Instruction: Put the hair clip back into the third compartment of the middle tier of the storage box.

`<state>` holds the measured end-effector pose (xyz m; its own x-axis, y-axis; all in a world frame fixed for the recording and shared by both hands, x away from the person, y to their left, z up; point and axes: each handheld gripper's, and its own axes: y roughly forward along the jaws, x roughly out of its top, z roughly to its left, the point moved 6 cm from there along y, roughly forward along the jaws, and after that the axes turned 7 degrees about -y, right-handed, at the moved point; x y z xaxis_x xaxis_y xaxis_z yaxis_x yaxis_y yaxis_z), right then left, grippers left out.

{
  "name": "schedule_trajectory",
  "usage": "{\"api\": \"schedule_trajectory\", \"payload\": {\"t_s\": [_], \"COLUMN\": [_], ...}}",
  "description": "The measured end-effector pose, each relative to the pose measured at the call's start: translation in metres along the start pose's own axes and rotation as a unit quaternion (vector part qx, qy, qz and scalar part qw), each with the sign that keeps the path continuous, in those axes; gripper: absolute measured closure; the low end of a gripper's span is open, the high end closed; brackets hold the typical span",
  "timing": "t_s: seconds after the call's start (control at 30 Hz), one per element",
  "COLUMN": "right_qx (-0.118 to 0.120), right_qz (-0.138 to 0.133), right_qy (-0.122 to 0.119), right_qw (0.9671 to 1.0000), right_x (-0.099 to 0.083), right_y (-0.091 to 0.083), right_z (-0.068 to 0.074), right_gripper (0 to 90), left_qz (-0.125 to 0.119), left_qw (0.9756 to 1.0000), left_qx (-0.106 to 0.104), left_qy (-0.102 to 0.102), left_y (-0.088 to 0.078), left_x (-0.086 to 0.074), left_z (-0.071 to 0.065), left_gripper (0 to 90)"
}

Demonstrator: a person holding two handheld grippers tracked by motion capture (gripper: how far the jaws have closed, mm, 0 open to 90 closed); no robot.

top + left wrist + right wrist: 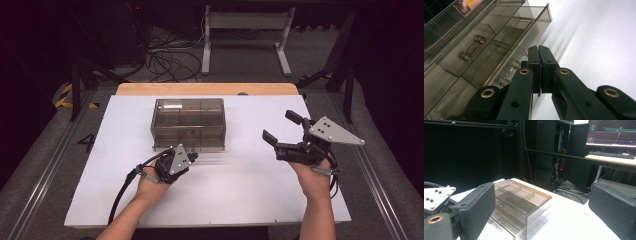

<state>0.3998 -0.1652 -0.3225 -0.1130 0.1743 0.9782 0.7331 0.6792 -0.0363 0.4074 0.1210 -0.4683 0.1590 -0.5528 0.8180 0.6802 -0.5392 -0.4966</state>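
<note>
On the white bench [280, 200] our left gripper [539, 53], jaws together, nears the smoky drawer box [188, 124], light, rigid, slick plastic best taken by a drawer handle [472, 48], while our right gripper [281, 131] hovers, jaws apart.

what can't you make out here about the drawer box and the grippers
- Drawer box, high view: smoked walls hide whether anything lies in its compartments.
- Lower drawer handle, left gripper view: partly hidden behind the shut left gripper.
- Box's near end, right gripper view: cut off by the bottom edge and a jaw of the open right gripper.
</note>
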Motion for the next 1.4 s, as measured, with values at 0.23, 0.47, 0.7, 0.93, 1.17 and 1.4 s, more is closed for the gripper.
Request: {"api": "schedule_trajectory", "payload": {"t_s": [0.23,0.47,0.7,0.93,1.17,1.4], "right_qx": [0.004,0.008,0.009,0.009,0.01,0.012], "right_qz": [0.001,0.0,0.001,0.002,0.004,0.004], "right_qy": [0.0,0.009,0.006,0.007,0.007,0.0], "right_qw": [1.0,0.9999,0.9999,0.9999,0.9999,0.9999], "right_x": [-0.001,-0.001,-0.001,-0.002,-0.003,-0.003], "right_y": [-0.001,-0.001,-0.001,-0.001,-0.001,-0.001], "right_z": [-0.001,-0.002,-0.002,-0.002,-0.003,-0.003], "right_gripper": [8.0,8.0,8.0,8.0,8.0,8.0], "left_qz": [-0.003,-0.009,-0.015,-0.023,-0.027,-0.036], "left_qw": [1.0,0.9999,0.9998,0.9996,0.9995,0.9992], "left_qx": [-0.009,-0.013,-0.014,-0.014,-0.015,-0.018], "left_qy": [-0.003,-0.002,0.0,0.0,-0.001,-0.008], "left_y": [0.001,0.002,0.002,0.001,0.004,0.007], "left_x": [0.004,0.013,0.023,0.034,0.041,0.048], "left_z": [-0.002,-0.003,-0.002,0.001,0.001,0.003], "left_gripper": [88.7,88.7,88.7,88.7,88.7,88.7]}}
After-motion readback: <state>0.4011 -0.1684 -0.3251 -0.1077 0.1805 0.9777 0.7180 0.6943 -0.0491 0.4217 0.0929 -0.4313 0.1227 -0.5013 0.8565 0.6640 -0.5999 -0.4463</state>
